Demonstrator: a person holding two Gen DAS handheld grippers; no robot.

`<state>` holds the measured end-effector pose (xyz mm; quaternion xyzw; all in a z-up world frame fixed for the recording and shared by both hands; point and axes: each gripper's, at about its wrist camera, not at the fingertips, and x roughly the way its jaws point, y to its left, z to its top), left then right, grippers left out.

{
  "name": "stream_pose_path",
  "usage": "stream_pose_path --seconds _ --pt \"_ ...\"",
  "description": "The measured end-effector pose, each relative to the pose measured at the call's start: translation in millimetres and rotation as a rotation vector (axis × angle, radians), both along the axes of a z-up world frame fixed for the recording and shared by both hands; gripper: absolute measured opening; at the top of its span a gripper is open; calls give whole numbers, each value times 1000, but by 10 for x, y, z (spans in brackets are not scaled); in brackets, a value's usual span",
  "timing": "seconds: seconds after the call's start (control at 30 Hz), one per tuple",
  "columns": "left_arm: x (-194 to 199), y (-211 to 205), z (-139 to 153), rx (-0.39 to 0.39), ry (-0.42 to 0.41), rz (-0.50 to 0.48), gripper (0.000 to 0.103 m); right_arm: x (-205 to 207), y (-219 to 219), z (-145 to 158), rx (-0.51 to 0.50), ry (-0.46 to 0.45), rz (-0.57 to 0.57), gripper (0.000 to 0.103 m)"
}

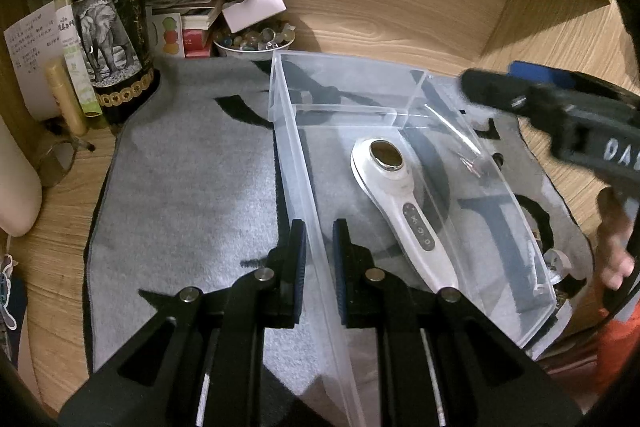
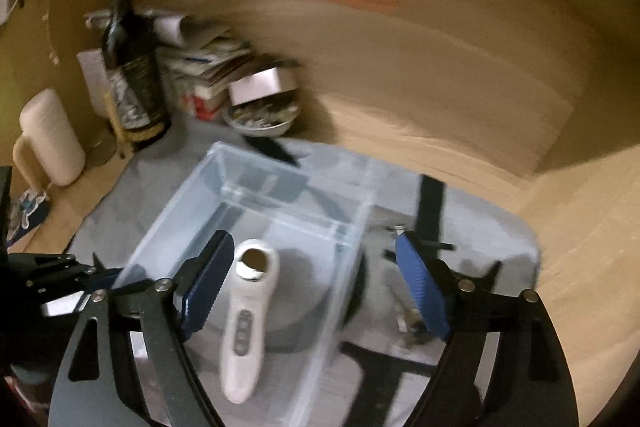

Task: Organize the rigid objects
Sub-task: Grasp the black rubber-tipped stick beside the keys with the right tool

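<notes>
Far left on the counter [image 1: 540, 27] there's a dark wine bottle [image 1: 110, 27] with an elephant label, then a stack of papers and a bowl of glass pebbles [image 1: 254, 41] behind the grey towel [image 1: 180, 187].

The left hand-held gripper [image 1: 319, 267] sits narrow, its pads straddling the left wall of the clear plastic bin [image 1: 304, 187]. Can't tell if it's actually pinching the wall or just framing it.

The white handheld device [image 1: 394, 195] lies flat in the bin's large compartment, metal disc end pointing away, buttons toward the camera. Looks like hard, smooth plastic, probably light and a bit slippery. I'd grab it around the narrow handle near the buttons, not the rounded head, which would likely squirt out of the pads. The bin itself is stiff but thin-walled, so it could flex or slide on the towel if tugged.

The right hand-held gripper [image 2: 314, 281] is spread wide and holding nothing, hanging over the bin above the device.

The left view is sharp and shows a small metal clip-like thing [image 1: 468, 161] on the bin's right side. The right view is motion-blurred, but it shows the cream mug [image 2: 50, 139] and the coloured notes on the back wall in full.
</notes>
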<state>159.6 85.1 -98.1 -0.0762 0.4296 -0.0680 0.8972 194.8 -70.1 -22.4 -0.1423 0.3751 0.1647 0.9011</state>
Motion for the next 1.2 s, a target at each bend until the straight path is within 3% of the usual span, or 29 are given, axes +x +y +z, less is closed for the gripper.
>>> stream_pose_path --seconds 0.37,0.57,0.77,0.93,1.2 --pt "-1 -26 5 10 1 5 13 33 -818 -6 19 -6 -186 85" --pt "-3 -30 7 9 1 6 13 239 -1149 -400 4 104 -282 85" --pt "-3 -28 7 9 1 5 13 452 -1411 -757 73 222 -362 82" --pt "-4 -31 7 10 1 6 13 536 -1469 -968 124 333 -356 65" --pt "-5 -31 8 10 0 5 13 496 -1448 -1060 142 386 -345 49"
